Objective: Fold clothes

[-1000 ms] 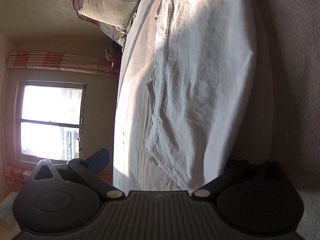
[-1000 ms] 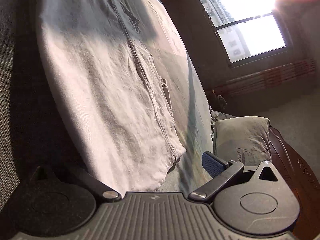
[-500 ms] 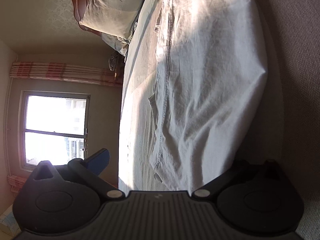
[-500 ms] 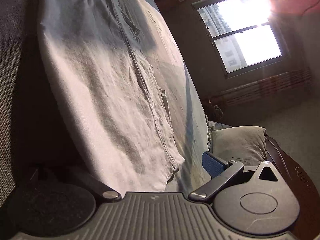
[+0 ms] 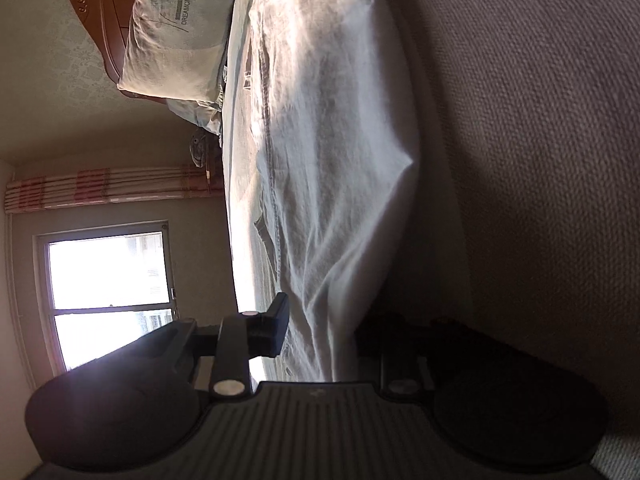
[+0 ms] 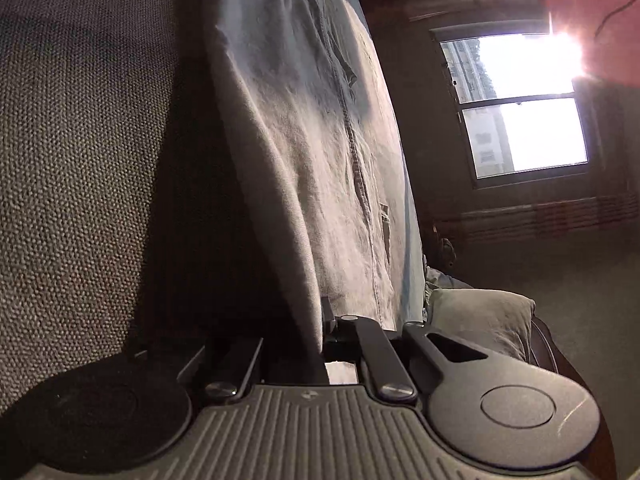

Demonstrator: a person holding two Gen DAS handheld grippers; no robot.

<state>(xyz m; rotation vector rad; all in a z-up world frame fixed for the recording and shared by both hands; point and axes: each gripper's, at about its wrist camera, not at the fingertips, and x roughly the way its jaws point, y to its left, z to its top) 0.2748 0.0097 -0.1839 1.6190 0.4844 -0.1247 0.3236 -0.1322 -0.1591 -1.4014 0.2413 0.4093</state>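
Though half shadowed, garment [image 5: 340, 160] edge

In the left wrist view, the right-hand finger of the left gripper [image 5: 320, 332] sits in deep shadow, so its pad cannot be made out; the white garment [image 5: 332, 152] runs between the fingers and its near edge drops out of sight behind the gripper body. The pillow [image 5: 176, 28] far beyond the fingers is cut by the top edge, and a small dark thing below it is too small to name. In the right wrist view, the left-hand finger of the right gripper [image 6: 320, 336] is lost in shadow, and the garment's hem [image 6: 312, 320] vanishes between the fingers. Glare washes out the window [image 6: 516, 100] to the right.
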